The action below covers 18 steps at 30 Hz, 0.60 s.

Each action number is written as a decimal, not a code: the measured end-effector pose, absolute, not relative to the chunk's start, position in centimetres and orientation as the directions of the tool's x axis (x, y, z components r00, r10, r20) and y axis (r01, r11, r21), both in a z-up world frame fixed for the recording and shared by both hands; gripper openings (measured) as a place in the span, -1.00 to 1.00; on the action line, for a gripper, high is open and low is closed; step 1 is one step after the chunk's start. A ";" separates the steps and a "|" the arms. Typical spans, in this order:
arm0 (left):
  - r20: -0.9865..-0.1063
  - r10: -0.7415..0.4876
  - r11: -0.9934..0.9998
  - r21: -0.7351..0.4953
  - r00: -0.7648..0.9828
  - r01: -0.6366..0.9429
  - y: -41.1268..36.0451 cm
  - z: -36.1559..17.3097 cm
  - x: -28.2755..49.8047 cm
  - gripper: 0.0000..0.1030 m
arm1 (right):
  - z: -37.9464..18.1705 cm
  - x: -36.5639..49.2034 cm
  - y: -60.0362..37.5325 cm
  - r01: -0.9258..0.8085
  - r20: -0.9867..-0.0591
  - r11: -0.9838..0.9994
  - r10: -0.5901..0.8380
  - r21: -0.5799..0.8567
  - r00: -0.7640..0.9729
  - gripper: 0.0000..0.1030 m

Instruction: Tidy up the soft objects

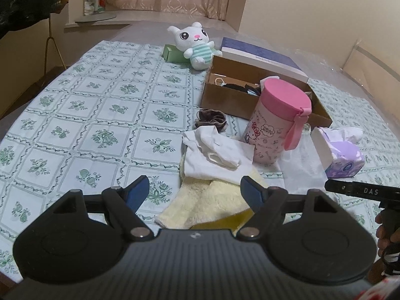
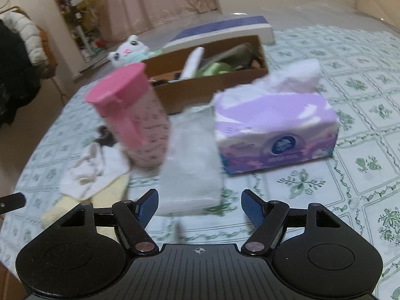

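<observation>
Looking past the left gripper (image 1: pixel 195 190), wide open and holding nothing, the left wrist view shows a yellow towel (image 1: pixel 200 202) between its fingers, with a white cloth (image 1: pixel 215 155) lying on it and a dark scrunchie (image 1: pixel 211 120) beyond, beside the pink bottle (image 1: pixel 277 120). Only the blurred right wrist view shows the pale folded towel (image 2: pixel 190 170) plainly, ahead of the empty, wide-open right gripper (image 2: pixel 200 203), between bottle and tissue pack (image 2: pixel 275 130).
</observation>
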<state>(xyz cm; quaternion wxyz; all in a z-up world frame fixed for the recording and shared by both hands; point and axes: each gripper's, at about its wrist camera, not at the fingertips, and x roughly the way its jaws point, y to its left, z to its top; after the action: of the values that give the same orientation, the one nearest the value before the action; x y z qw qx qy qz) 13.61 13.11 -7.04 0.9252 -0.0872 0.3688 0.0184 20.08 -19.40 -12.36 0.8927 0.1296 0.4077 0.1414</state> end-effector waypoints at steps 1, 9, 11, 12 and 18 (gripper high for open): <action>-0.688 -0.033 0.984 -0.149 0.725 -0.096 13.1 -7.3 13.9 0.52 | -12.7 20.3 -19.5 -0.142 -0.693 0.926 0.357 0.348 0.627 0.41; -0.700 -0.063 0.984 -0.162 0.711 -0.073 12.9 -9.1 16.3 0.52 | -15.0 22.1 -19.0 -0.128 -0.682 0.916 0.370 0.379 0.631 0.19; -0.707 -0.075 0.983 -0.169 0.703 -0.065 12.9 -9.6 17.0 0.52 | -15.1 22.4 -18.6 -0.134 -0.674 0.916 0.371 0.377 0.639 0.11; -0.713 -0.080 0.983 -0.173 0.697 -0.064 12.8 -9.9 17.5 0.52 | -15.1 22.5 -18.4 -0.137 -0.671 0.916 0.372 0.377 0.641 0.07; -0.733 -0.107 0.976 -0.208 0.672 -0.071 12.7 -11.7 19.6 0.52 | -15.6 22.7 -18.2 -0.150 -0.660 0.914 0.378 0.376 0.649 -0.19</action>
<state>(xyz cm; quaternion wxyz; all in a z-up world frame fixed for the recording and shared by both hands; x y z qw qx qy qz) 19.55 12.67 -11.73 0.9076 -0.1099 0.4050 -0.0101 22.70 -18.16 -15.56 0.8963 0.1453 0.3922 0.1474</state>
